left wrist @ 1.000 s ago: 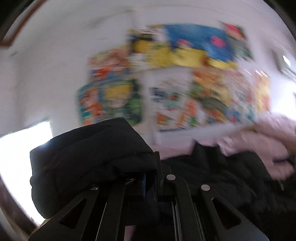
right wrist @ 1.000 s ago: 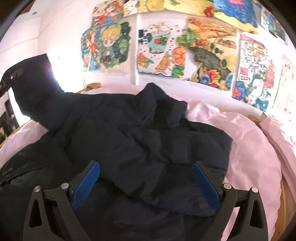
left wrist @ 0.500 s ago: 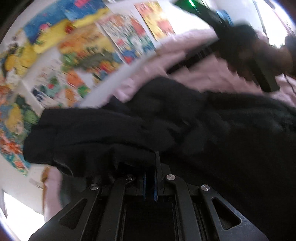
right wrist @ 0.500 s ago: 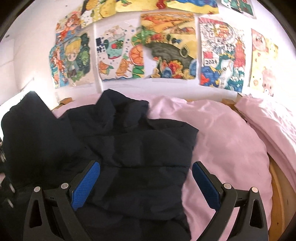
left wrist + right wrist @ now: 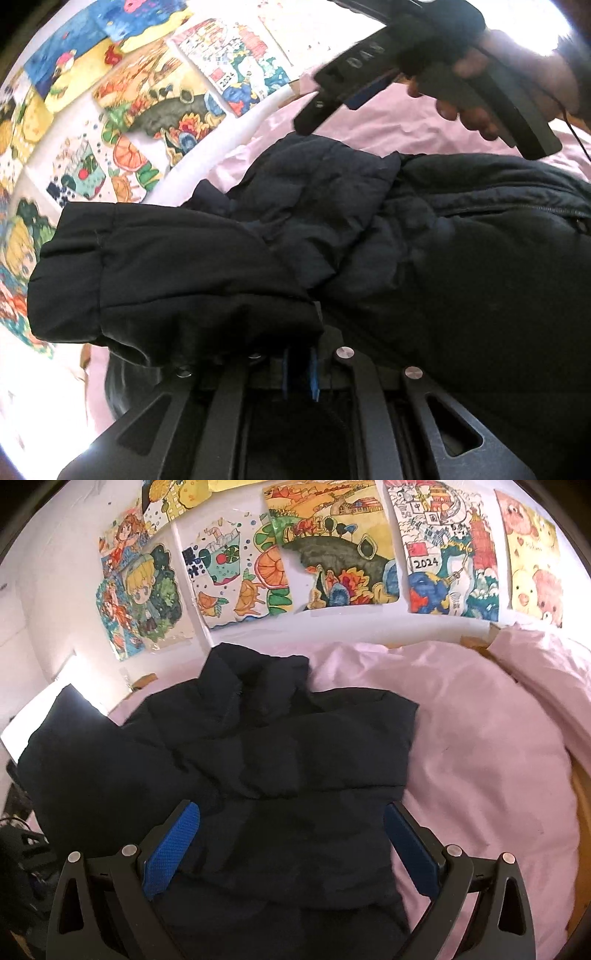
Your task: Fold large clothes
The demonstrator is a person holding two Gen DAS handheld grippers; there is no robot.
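A dark navy padded jacket (image 5: 288, 760) lies on a pink bedsheet (image 5: 480, 738), its collar toward the wall. My left gripper (image 5: 298, 373) is shut on the jacket's sleeve (image 5: 166, 273), which bunches over the fingers and hangs to the left. The sleeve shows at the left of the right wrist view (image 5: 74, 760). My right gripper (image 5: 291, 845) is open and empty, hovering over the jacket's lower body. It also shows in the left wrist view (image 5: 354, 85), held in a hand above the jacket.
Several colourful drawings (image 5: 332, 554) hang on the white wall behind the bed. A pink pillow (image 5: 546, 672) lies at the right. A wooden bed edge (image 5: 581, 812) runs along the right side. A bright window (image 5: 33, 398) is at the left.
My left gripper has swung the held sleeve round over the jacket's body. My right gripper has moved forward and tilted; the jacket now lies flatter.
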